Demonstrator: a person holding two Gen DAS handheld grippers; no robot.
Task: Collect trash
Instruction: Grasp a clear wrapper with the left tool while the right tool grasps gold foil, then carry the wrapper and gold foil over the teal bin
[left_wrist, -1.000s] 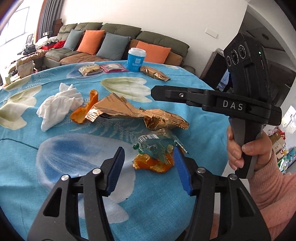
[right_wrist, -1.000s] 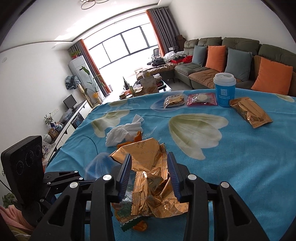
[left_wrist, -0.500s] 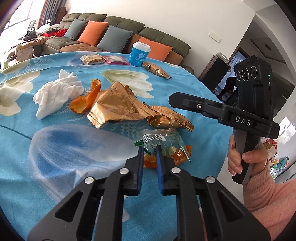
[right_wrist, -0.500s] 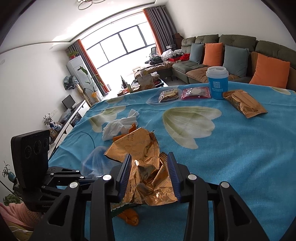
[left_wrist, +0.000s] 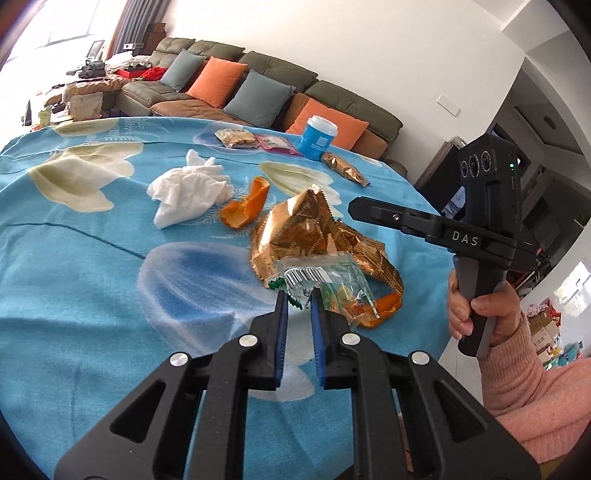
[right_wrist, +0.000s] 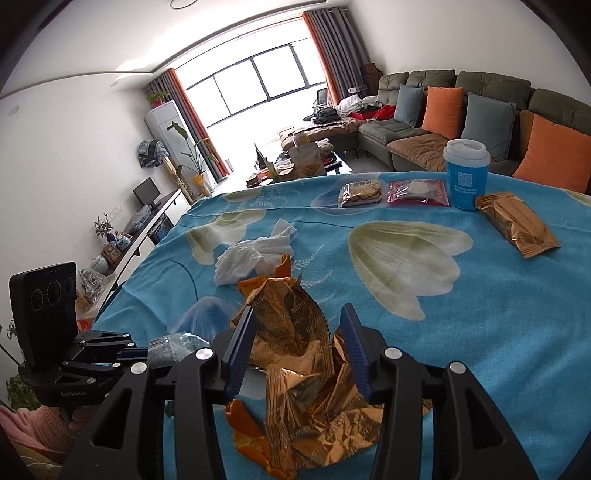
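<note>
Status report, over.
Left gripper shut on clear plastic wrapper. Right gripper jaws just opening, crumpled gold foil bag between. Orange peel beside.

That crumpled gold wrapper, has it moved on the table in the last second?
Yes. In the left wrist view the gold wrapper now stands bunched up into a peak closer to the orange peel, no longer lying flat.

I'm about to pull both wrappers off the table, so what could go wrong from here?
1. The left gripper pinches only the edge of the clear wrapper; it may slip free.
2. Orange peel lies partly under that wrapper and could be dragged off the table's near edge.
3. The right gripper has just been opening around the crumpled gold wrapper, pads seemingly not pressing, so it could stay behind.
</note>
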